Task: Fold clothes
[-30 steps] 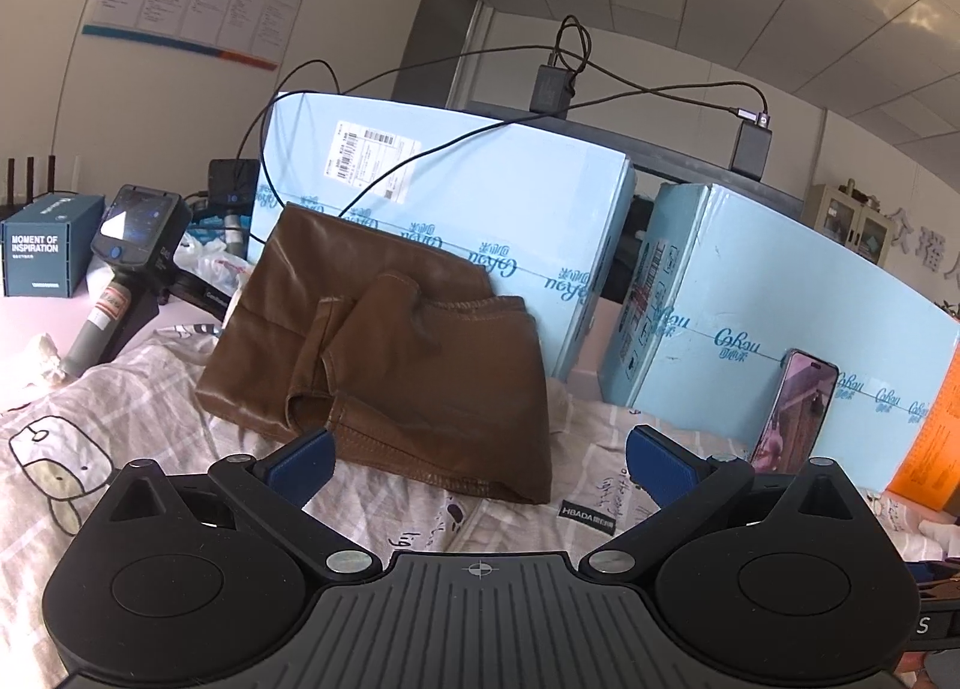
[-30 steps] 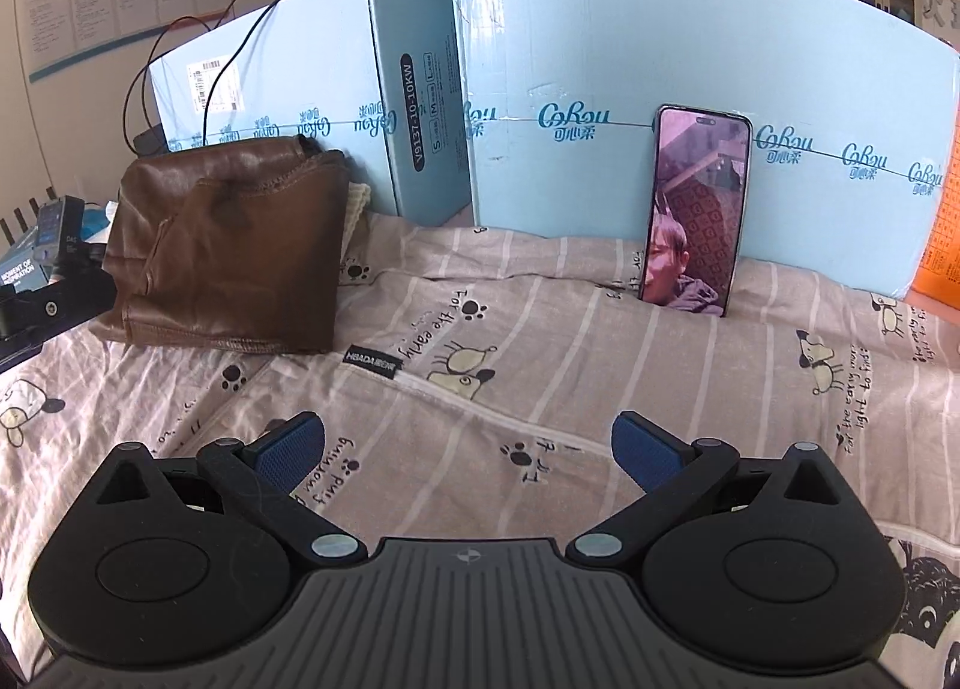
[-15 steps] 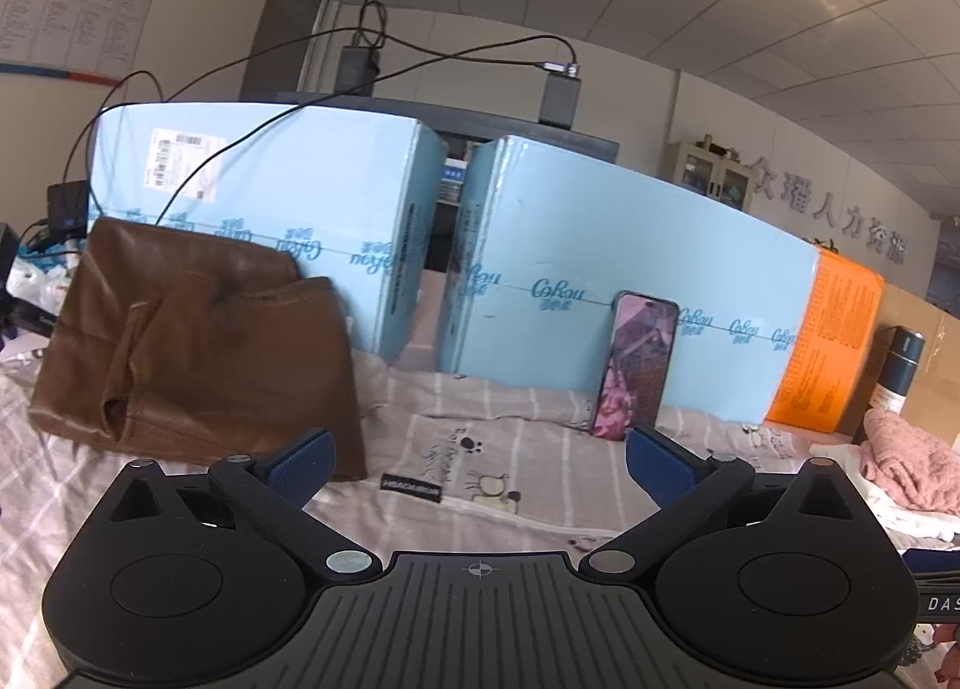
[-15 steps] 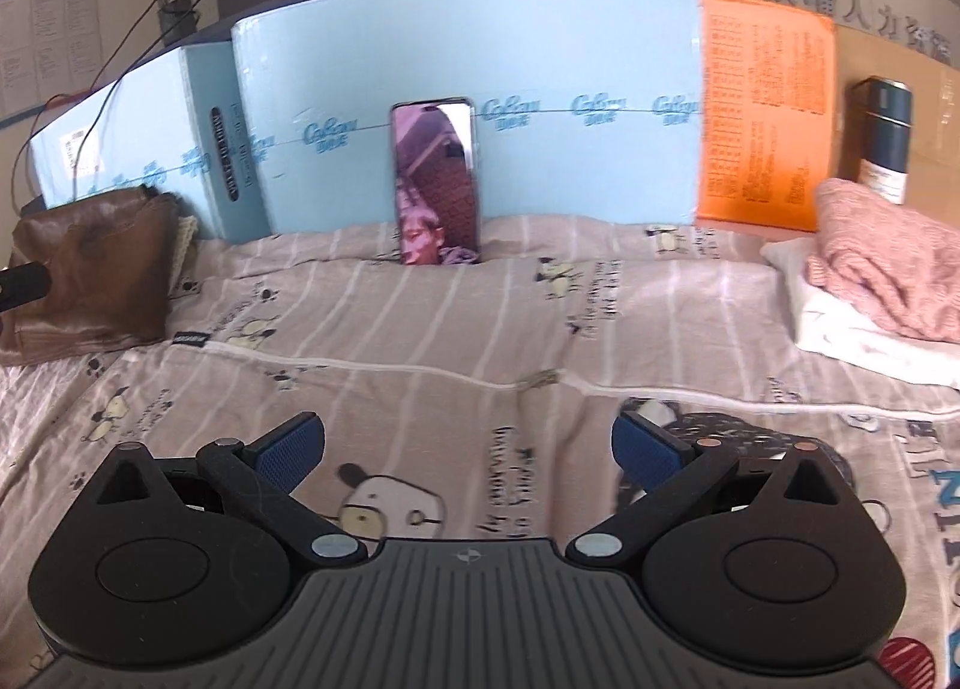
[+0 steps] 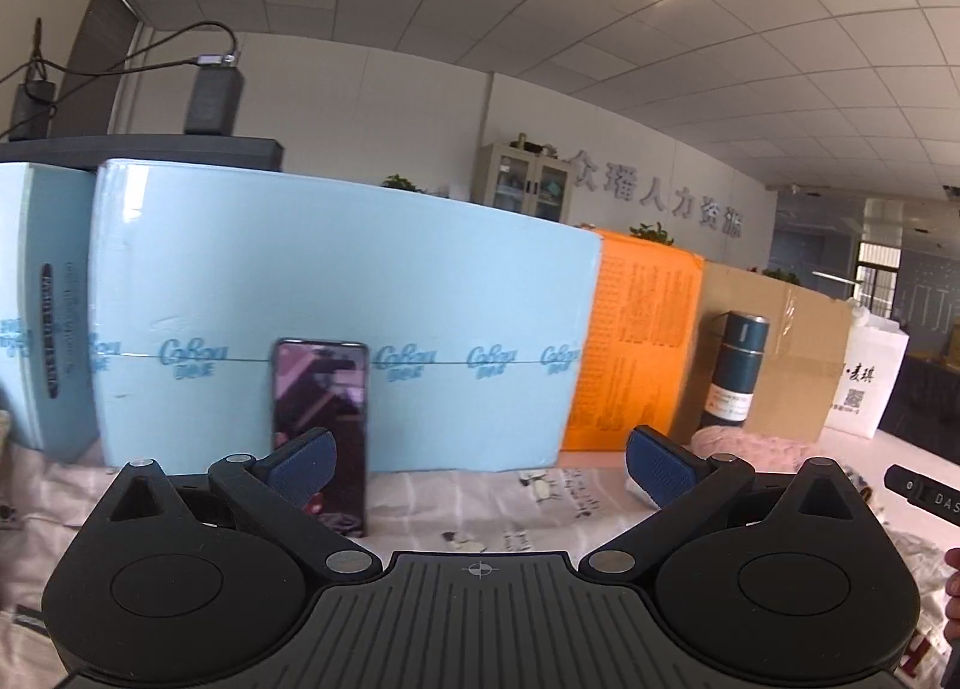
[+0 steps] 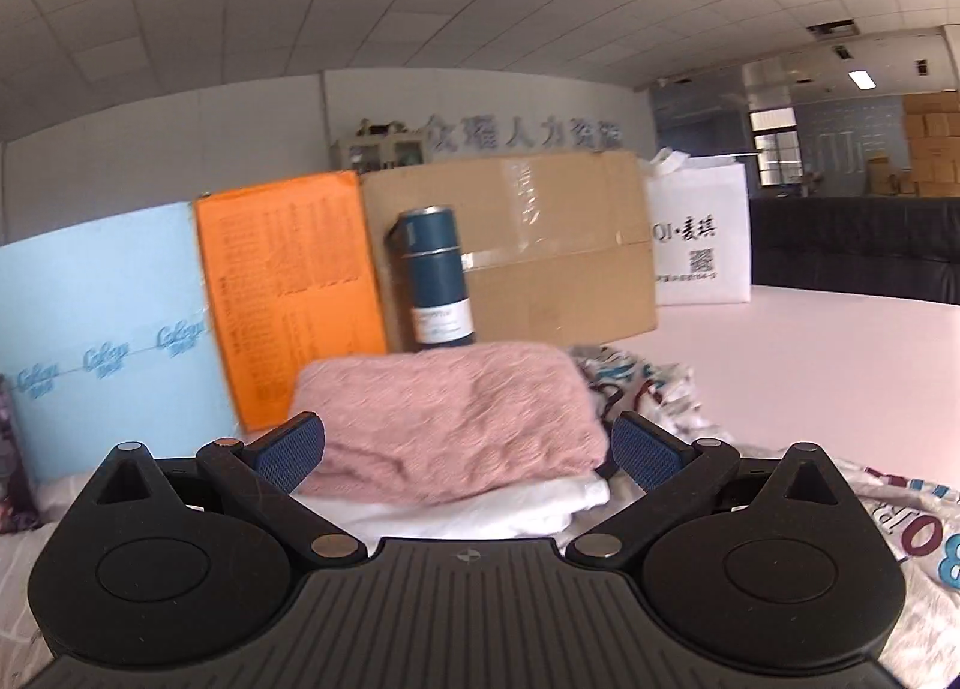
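A folded fuzzy pink garment (image 6: 456, 419) lies on top of a folded white garment (image 6: 480, 509) right in front of my right gripper (image 6: 468, 449), which is open and empty, with its jaws either side of the pile's near edge. A printed white garment (image 6: 648, 389) lies crumpled behind and right of the pile. My left gripper (image 5: 480, 467) is open and empty above the patterned sheet (image 5: 510, 503). The pink garment shows as a sliver at the right of the left wrist view (image 5: 750, 440). The brown garment is out of view.
A phone (image 5: 321, 425) leans upright against a light blue foam board (image 5: 360, 299). An orange board (image 6: 294, 287), a cardboard box (image 6: 540, 245), a dark teal flask (image 6: 438, 281) and a white paper bag (image 6: 702, 233) stand along the back.
Both grippers have swung right. The brown garment has left both views, and the pink and white pile now sits close in front of the right gripper. Both stay open.
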`<state>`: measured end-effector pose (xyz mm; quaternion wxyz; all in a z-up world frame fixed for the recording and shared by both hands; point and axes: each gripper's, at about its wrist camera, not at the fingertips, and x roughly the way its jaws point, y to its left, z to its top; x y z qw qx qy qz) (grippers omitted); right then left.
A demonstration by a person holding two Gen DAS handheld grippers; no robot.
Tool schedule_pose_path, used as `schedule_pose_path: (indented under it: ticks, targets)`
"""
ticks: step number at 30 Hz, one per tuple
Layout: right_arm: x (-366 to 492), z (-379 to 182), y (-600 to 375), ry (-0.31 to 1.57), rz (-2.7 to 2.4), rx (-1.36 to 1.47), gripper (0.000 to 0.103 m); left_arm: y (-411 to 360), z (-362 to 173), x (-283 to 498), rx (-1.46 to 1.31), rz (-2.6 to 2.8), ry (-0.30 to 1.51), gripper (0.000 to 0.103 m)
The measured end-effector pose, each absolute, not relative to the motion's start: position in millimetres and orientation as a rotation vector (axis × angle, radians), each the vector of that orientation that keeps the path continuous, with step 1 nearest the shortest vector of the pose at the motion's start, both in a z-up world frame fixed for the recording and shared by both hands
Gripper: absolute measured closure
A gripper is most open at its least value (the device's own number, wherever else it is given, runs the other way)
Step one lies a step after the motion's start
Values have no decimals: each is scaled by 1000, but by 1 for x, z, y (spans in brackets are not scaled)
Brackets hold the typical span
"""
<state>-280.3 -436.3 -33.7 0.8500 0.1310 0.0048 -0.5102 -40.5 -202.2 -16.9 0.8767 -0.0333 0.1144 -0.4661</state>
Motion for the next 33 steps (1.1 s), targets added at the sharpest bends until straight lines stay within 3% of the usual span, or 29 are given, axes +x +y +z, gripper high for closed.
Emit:
schedule_pose_path:
  ticks: [6,15,29,33]
  targets:
    - [-292,-19,-472,-158,-1184,352,0,-256,-21,-61,-292,-983,234,0]
    - [-287,-26,-504,-349,-1101,358,0,-313,-25,-63,-358,-1073,246,1]
    - [-305,-69,-549,-268,-938,641,1,-401,-105,-41,-511,-1231,568,4]
    - [-296,-76,-559,-222,-918,690,3,-404,-120,-27,-568,-1301,639,16]
